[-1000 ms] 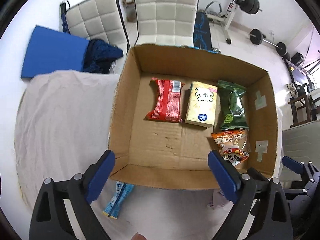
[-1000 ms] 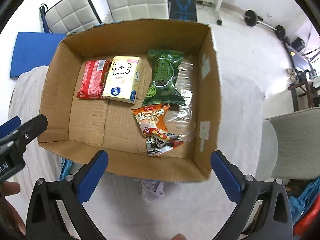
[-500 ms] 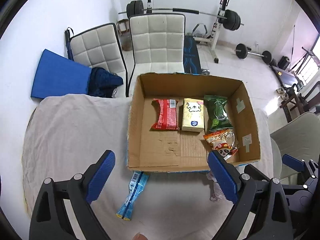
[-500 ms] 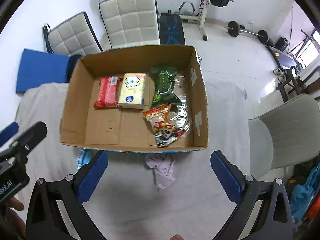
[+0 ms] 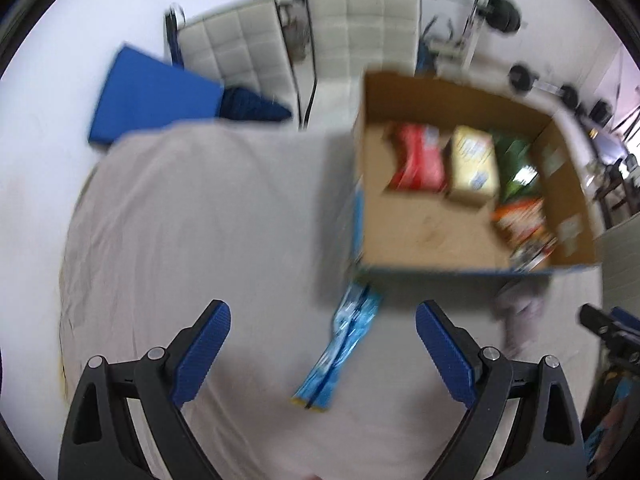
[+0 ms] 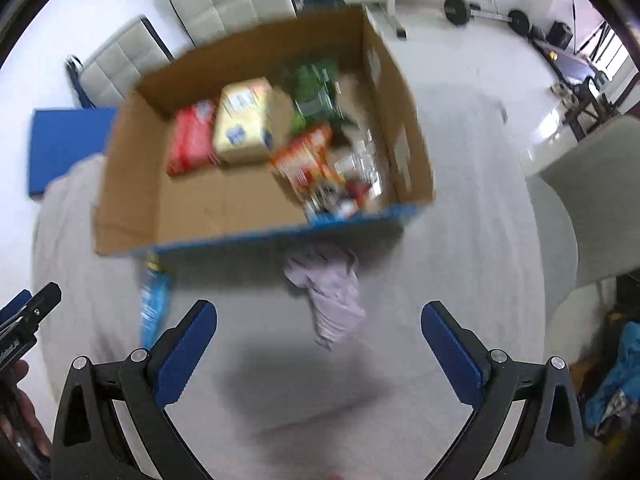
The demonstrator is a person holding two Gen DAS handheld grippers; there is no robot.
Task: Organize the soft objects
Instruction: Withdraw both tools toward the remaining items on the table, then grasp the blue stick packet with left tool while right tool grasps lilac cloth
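Observation:
A cardboard box (image 5: pixel 400 236) (image 6: pixel 128 184) sits on a cloth-covered table and holds a red pack (image 5: pixel 420 160) (image 6: pixel 192 142), a yellow tissue pack (image 5: pixel 474 166) (image 6: pixel 242 122), a green pack (image 5: pixel 516 160) (image 6: pixel 316 92) and an orange snack bag (image 5: pixel 520 220) (image 6: pixel 312 160). A blue packet (image 5: pixel 344 340) (image 6: pixel 154 304) lies on the cloth in front of the box, between my left gripper's (image 5: pixel 322 354) open fingers. A crumpled lilac cloth (image 6: pixel 332 296) (image 5: pixel 520 312) lies ahead of my open, empty right gripper (image 6: pixel 318 352). Both views are blurred.
Two white padded chairs (image 5: pixel 360 28) and a blue mat (image 5: pixel 152 96) stand behind the table. Gym weights (image 6: pixel 484 12) lie on the floor at the back right. A pale chair (image 6: pixel 592 208) stands to the right of the table.
Both grippers have pulled back from over the box and lowered toward the cloth. The left one swung left over the blue packet; the right one now faces the lilac cloth.

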